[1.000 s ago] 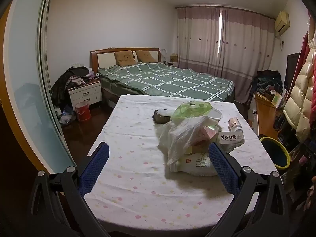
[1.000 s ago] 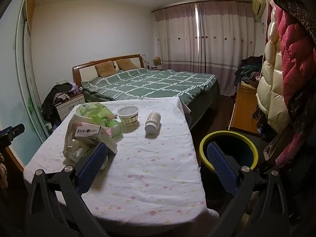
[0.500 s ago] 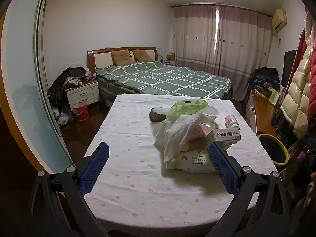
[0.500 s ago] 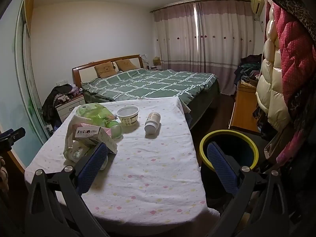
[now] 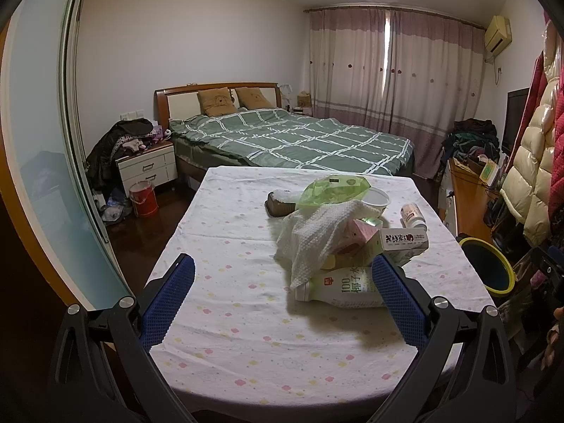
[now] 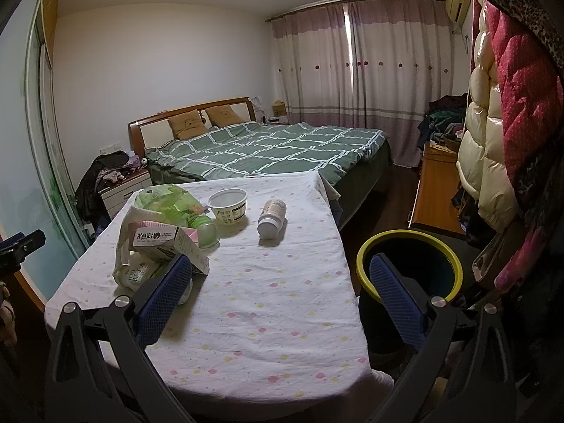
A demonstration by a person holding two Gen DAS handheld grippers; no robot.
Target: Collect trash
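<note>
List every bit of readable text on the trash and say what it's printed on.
"100" with "椰子水" beside it: on the white bottle lying at the near end of the pile.
Bold black characters on the white carton: too blurred to read for certain.
Print on the white cup and the small bottle: too small to read.

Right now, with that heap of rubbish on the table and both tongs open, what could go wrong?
Three things might. The pile is loosely stacked, so pulling one piece could topple the carton or tissue. The small bottle lies on its side and could roll off the table. The bin stands on the floor beside the table's edge, so a careless drop may miss it.
</note>
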